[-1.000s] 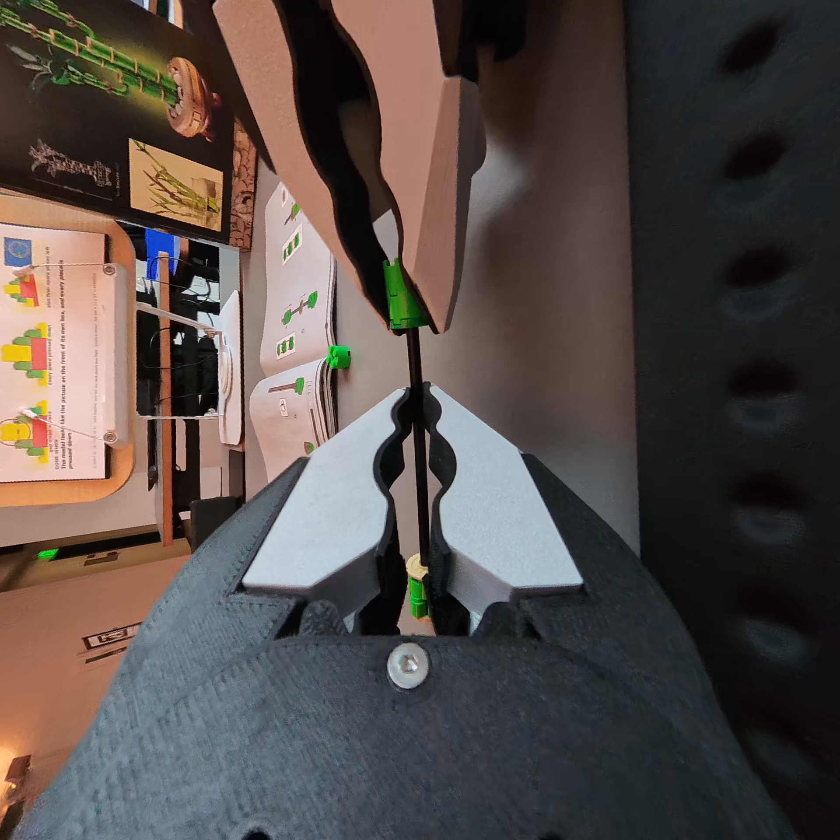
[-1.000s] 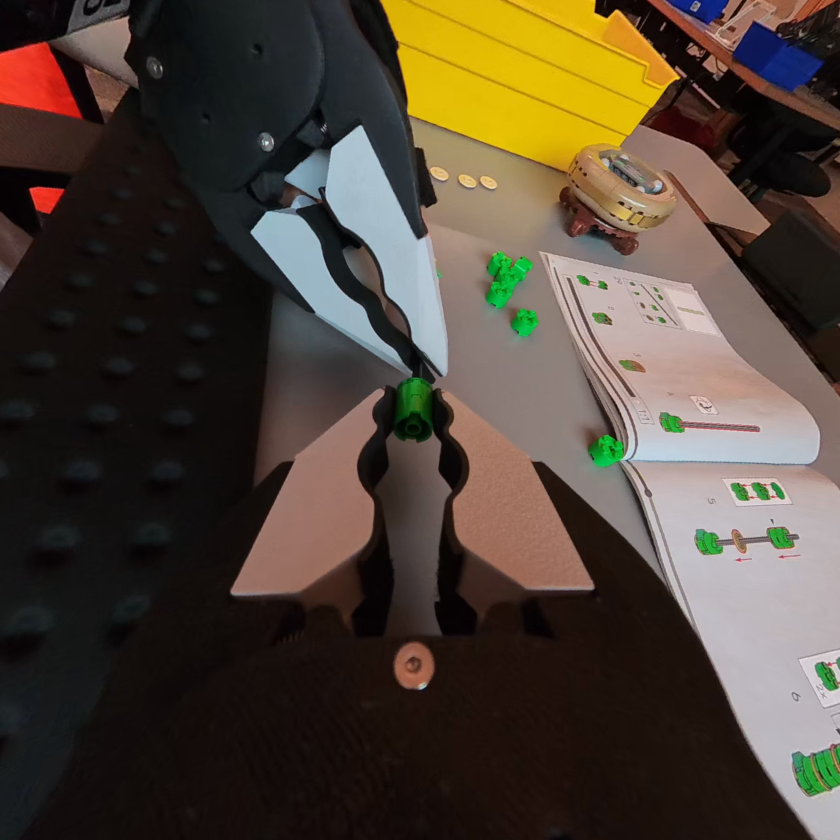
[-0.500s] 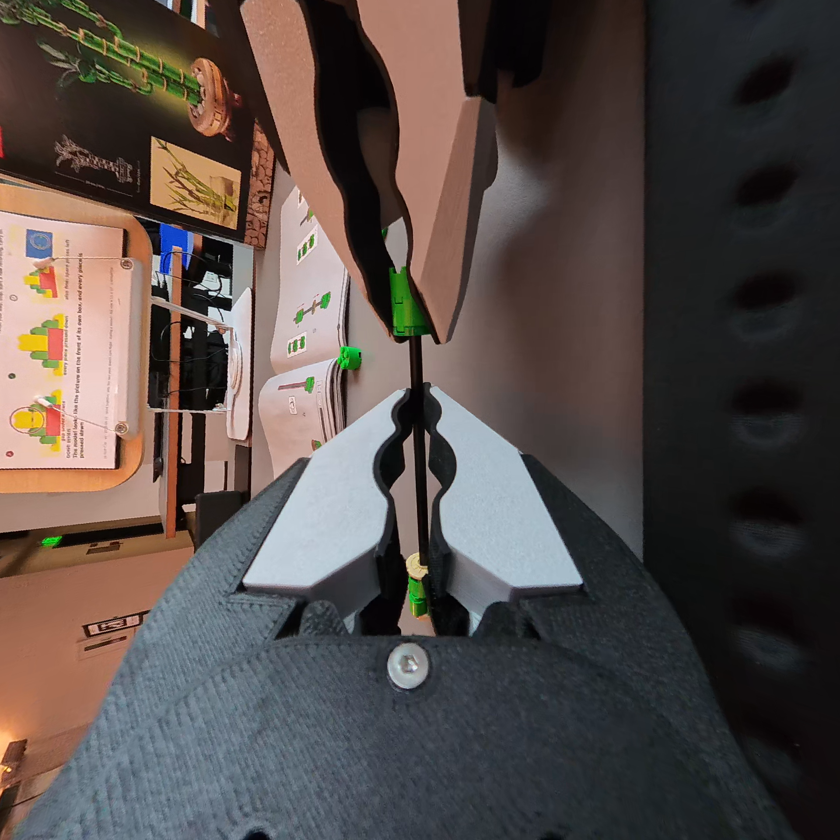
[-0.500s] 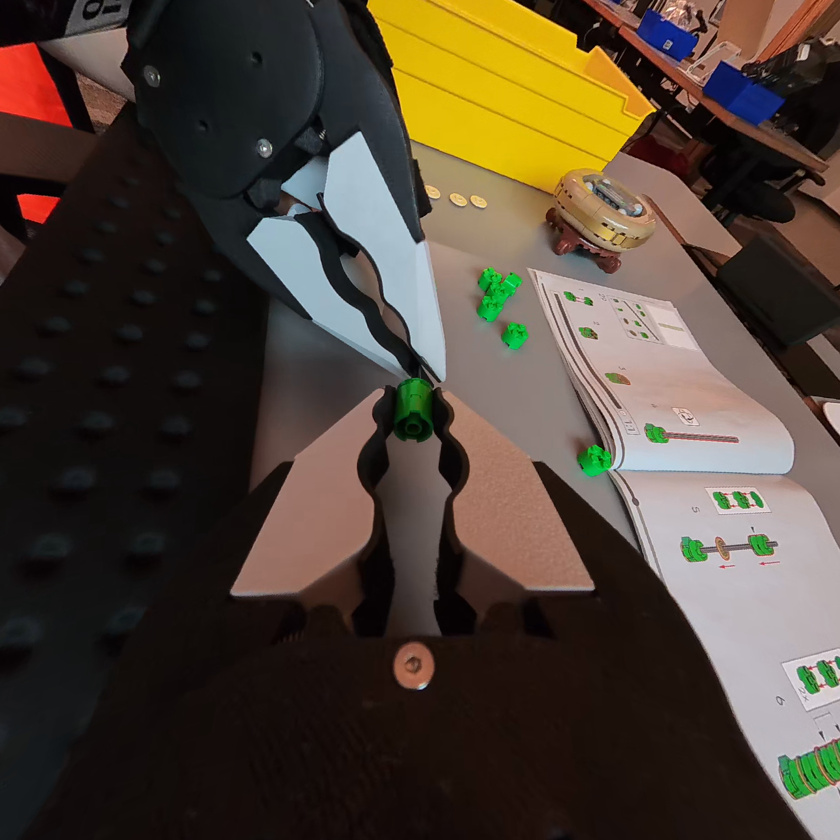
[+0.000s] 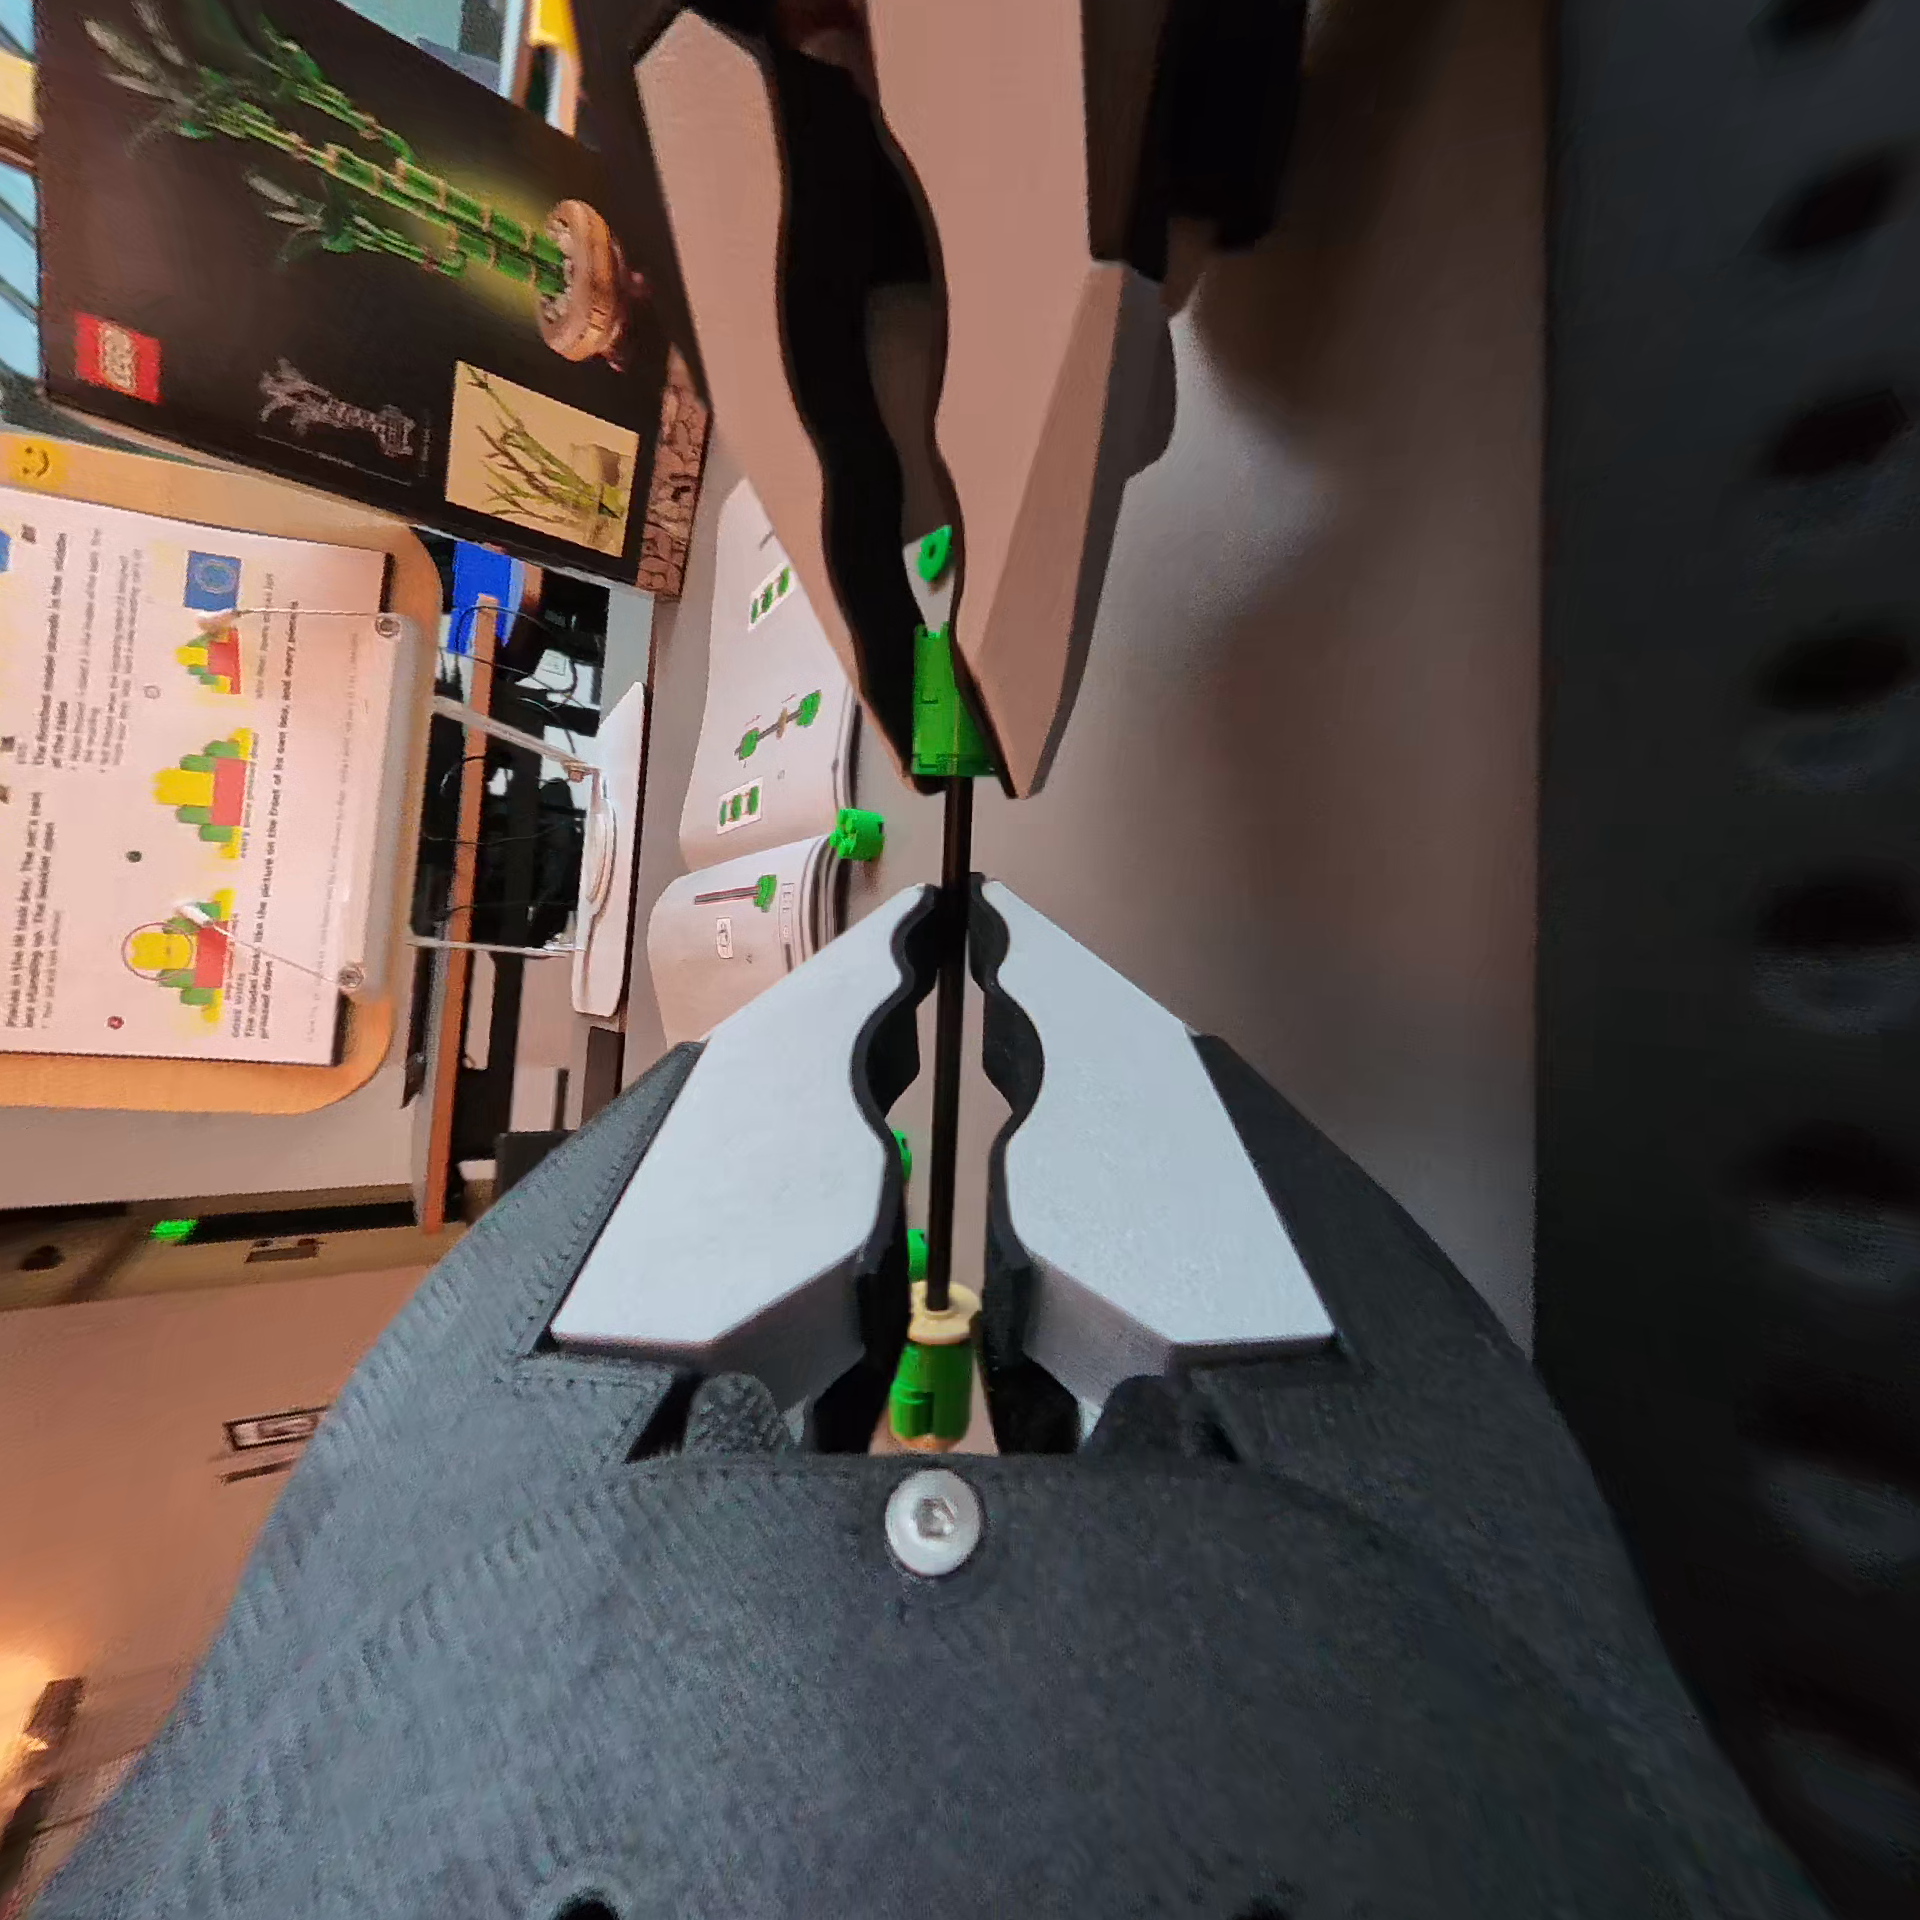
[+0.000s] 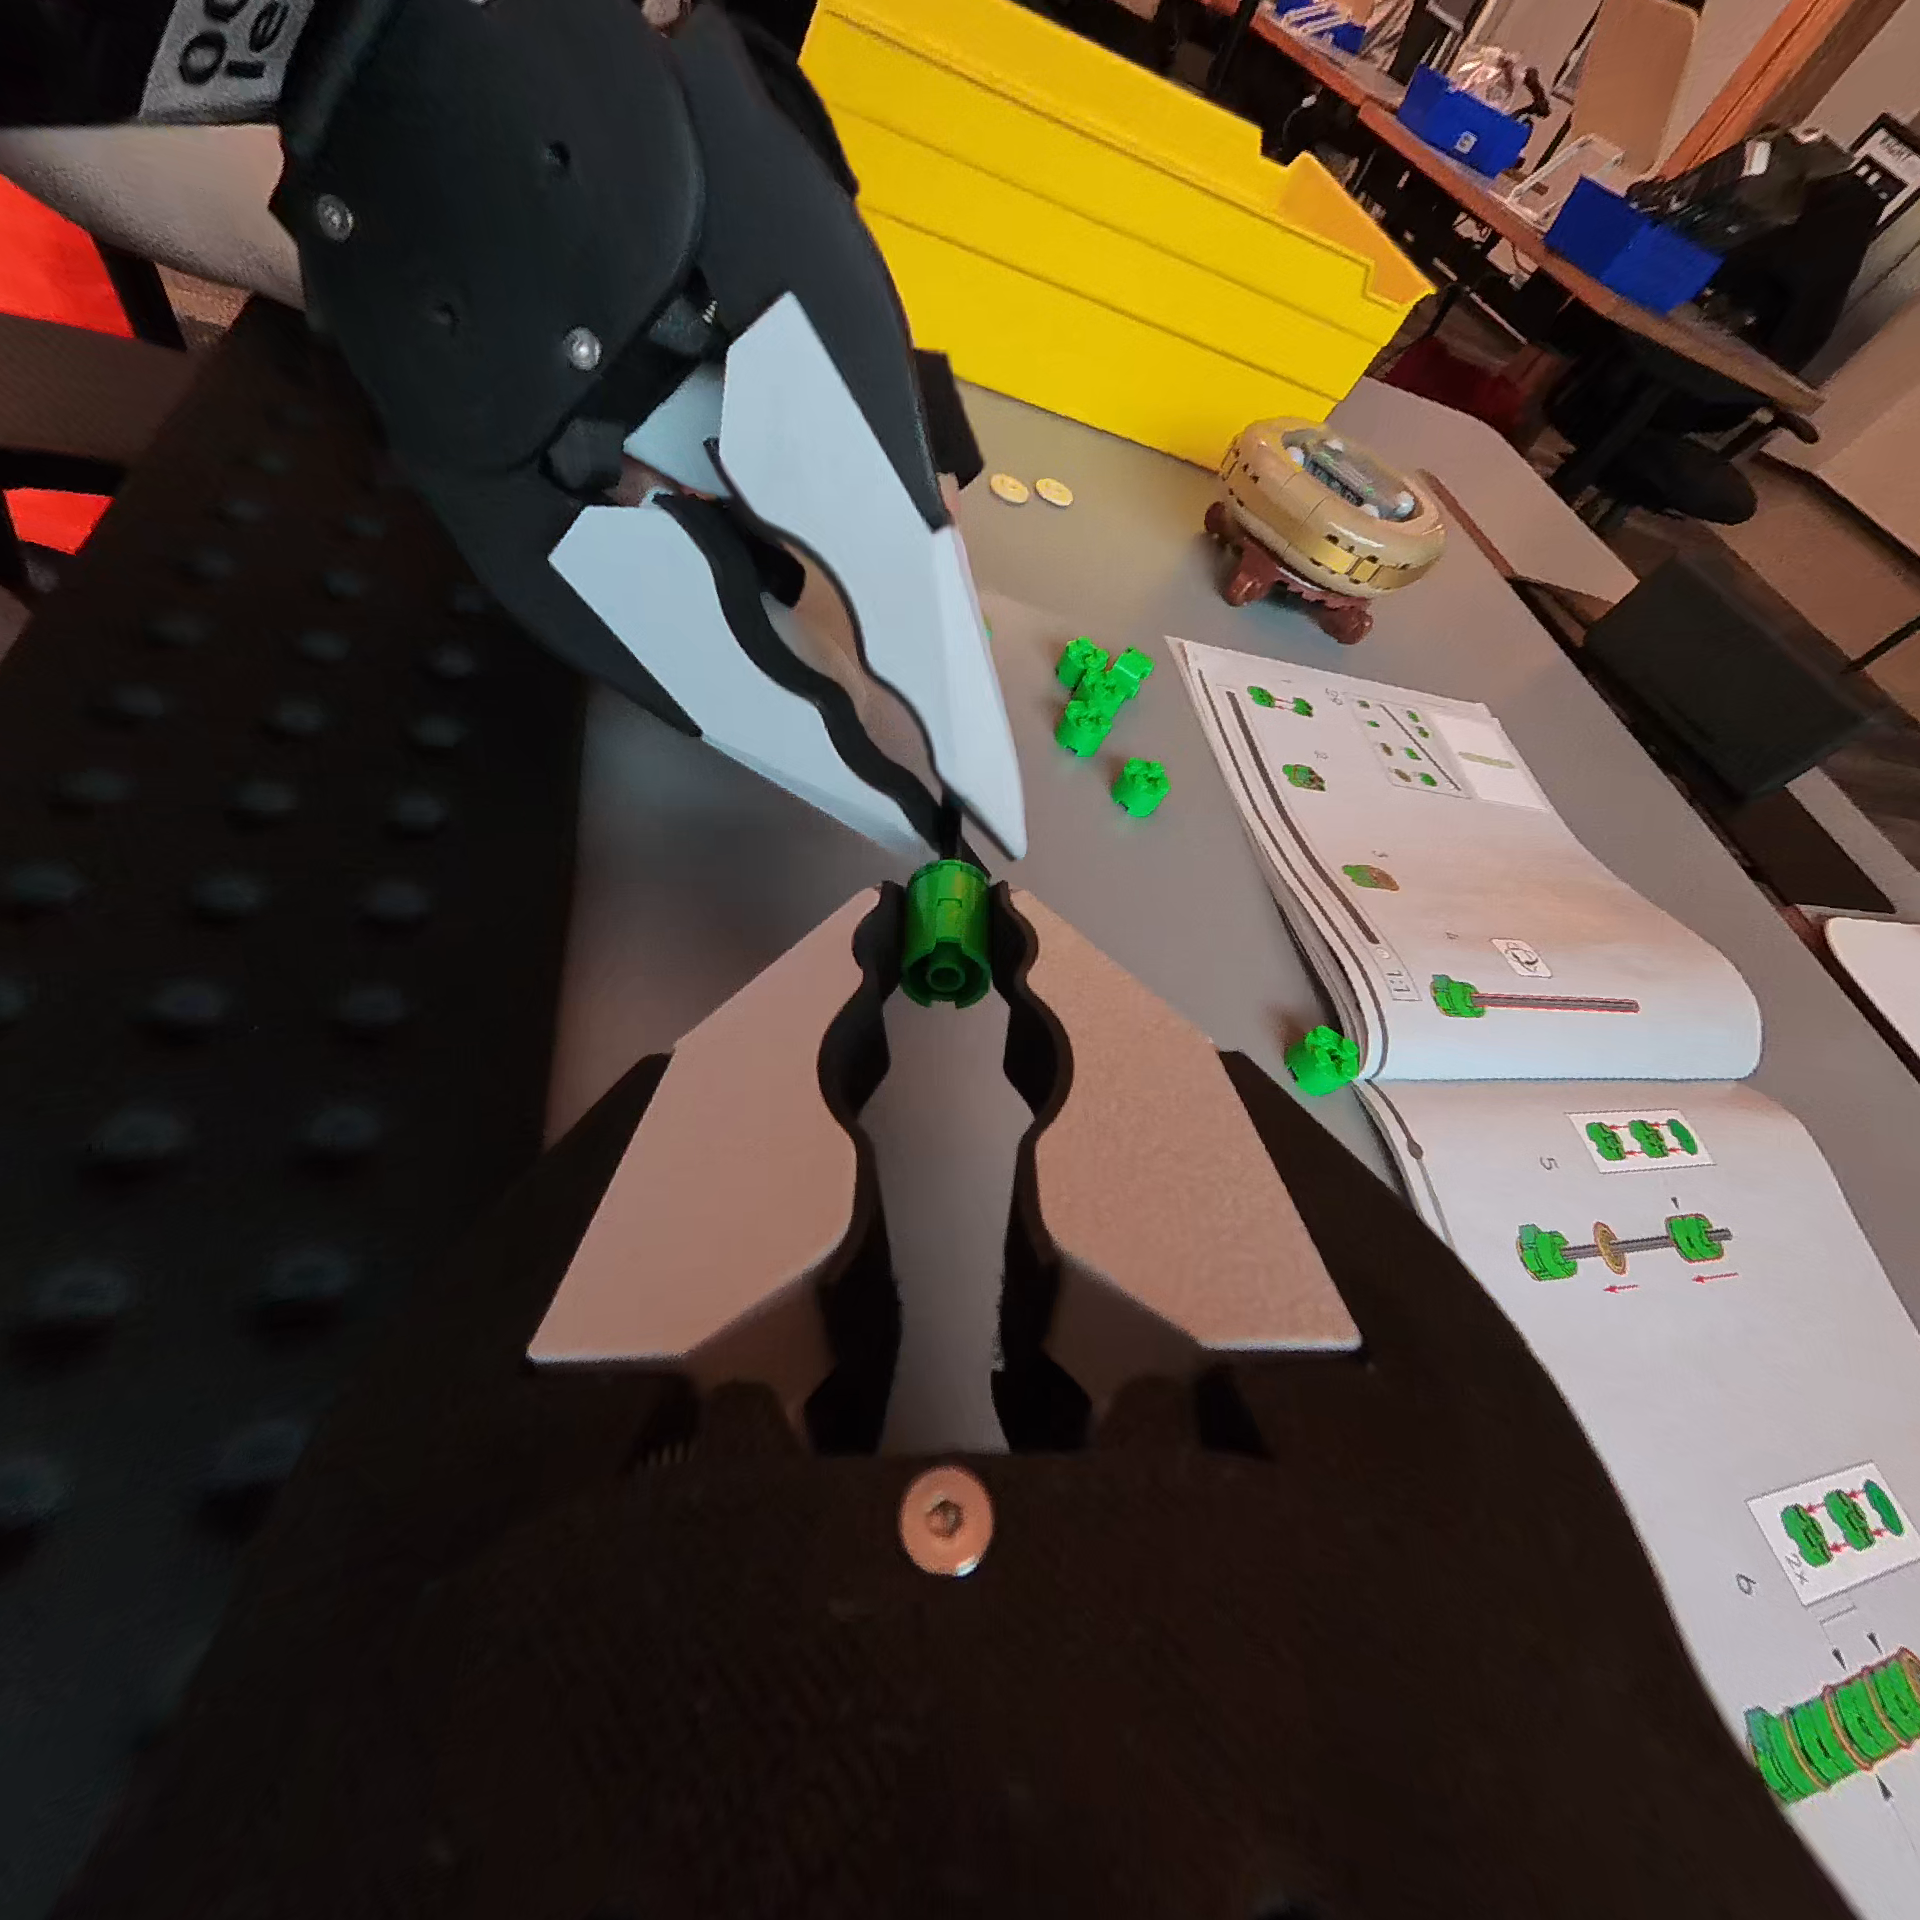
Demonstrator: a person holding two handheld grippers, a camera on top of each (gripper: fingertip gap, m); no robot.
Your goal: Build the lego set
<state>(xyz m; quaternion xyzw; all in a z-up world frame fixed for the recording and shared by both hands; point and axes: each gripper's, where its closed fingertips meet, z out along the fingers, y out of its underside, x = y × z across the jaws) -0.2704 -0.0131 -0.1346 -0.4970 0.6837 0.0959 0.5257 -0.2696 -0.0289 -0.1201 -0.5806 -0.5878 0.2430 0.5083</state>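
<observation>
Fingers [image 5: 800, 1122] of the left gripper [image 5: 948, 904] pinch a black axle [image 5: 951, 1091] while the right gripper [image 6: 940, 914] clamps a green round brick [image 6: 941, 935] on the axle's tip, left of the printed instruction booklet [image 6: 1538, 935].

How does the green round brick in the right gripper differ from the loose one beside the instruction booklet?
The green round brick in the right gripper is clamped in the air, threaded on the black axle. The loose green brick lies free on the grey table, touching the instruction booklet. Both are bright green.
</observation>
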